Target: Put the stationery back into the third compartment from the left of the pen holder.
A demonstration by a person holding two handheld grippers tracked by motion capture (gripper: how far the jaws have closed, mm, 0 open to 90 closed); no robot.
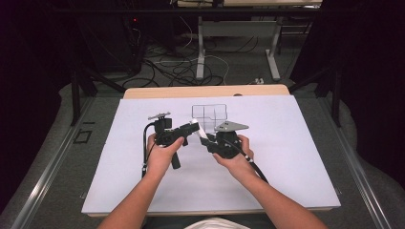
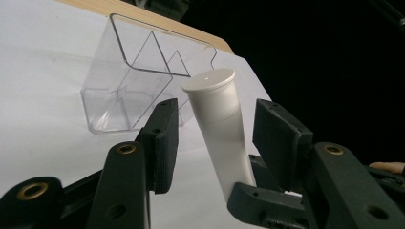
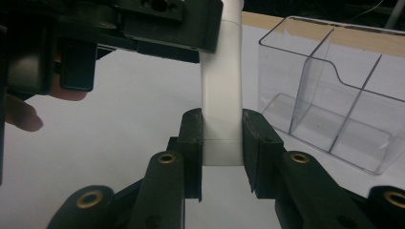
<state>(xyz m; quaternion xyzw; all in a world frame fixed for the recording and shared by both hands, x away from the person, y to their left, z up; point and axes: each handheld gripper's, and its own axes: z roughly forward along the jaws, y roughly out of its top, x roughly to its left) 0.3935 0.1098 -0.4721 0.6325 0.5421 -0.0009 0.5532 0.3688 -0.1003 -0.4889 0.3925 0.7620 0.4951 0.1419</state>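
A white capped tube stands between the pads of my right gripper, which is shut on its lower end. In the left gripper view the tube leans up between the jaws of my left gripper, with a gap on each side of it, so that gripper is open around the cap end. In the high view both grippers meet over the middle of the white sheet, the left gripper pointing right at the right gripper. A clear plastic organizer with dividers stands just behind them.
The organizer has several open-topped compartments and sits close to the tube's right in the right gripper view. The white sheet covers the table, with a wooden edge at the far side. Cables and desk legs lie on the floor beyond.
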